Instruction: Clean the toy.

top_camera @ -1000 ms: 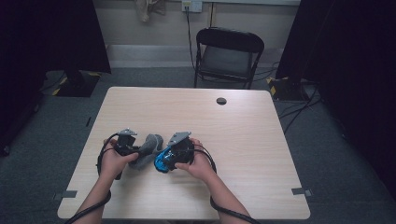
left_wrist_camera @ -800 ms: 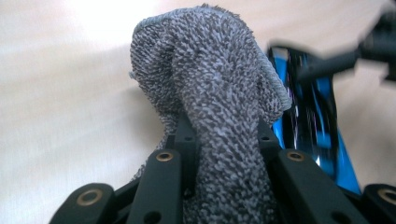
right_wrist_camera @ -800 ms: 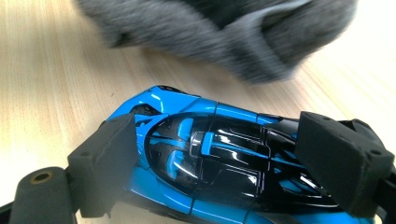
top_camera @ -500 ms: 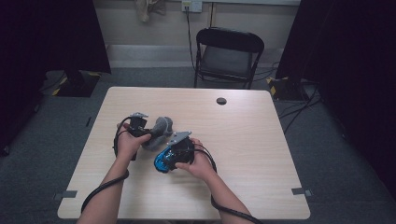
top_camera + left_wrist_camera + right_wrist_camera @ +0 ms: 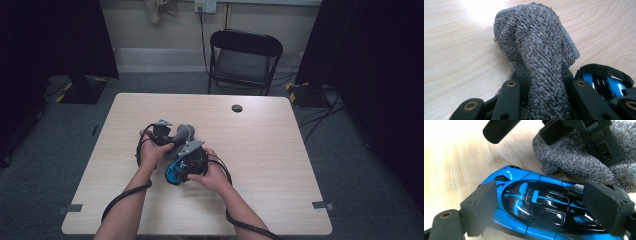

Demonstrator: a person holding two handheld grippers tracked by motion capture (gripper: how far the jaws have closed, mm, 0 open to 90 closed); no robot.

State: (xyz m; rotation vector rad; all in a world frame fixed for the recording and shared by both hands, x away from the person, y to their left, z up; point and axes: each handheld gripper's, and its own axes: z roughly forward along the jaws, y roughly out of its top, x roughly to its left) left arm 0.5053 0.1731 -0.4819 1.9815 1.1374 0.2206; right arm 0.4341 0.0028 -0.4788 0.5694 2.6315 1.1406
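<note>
A glossy blue and black toy sports car (image 5: 536,205) sits low on the pale wooden desk (image 5: 280,150), held across its body by the right gripper (image 5: 544,206). That gripper's padded fingers (image 5: 480,207) press on the car's two flanks, clamped on it. In the right gripper view the car's long axis runs from about ten o'clock down to four o'clock, crosswise to the fingers. In the high view the car (image 5: 175,172) lies just left of the desk's centre, under the person's right hand (image 5: 212,175).

Just beyond the car, toward one o'clock in the right gripper view, hangs a grey terry cloth (image 5: 574,160), bunched into a thick roll. The left gripper (image 5: 542,75) grips the roll around its middle, the fingers (image 5: 510,97) squeezed onto the fabric on either side. In the left gripper view the cloth (image 5: 536,42) rises straight ahead toward twelve o'clock, its folded end drooping onto the desk, while the car (image 5: 604,82) shows at four o'clock, close beside it.

Whether cloth and car touch cannot be told; they are very near. The cloth looks nearest one end of the car, so a wipe would probably sweep along the car's length. The left hand (image 5: 152,150) sits at about ten o'clock from the right hand. A black folding chair (image 5: 242,60) stands beyond the desk's far edge.
</note>
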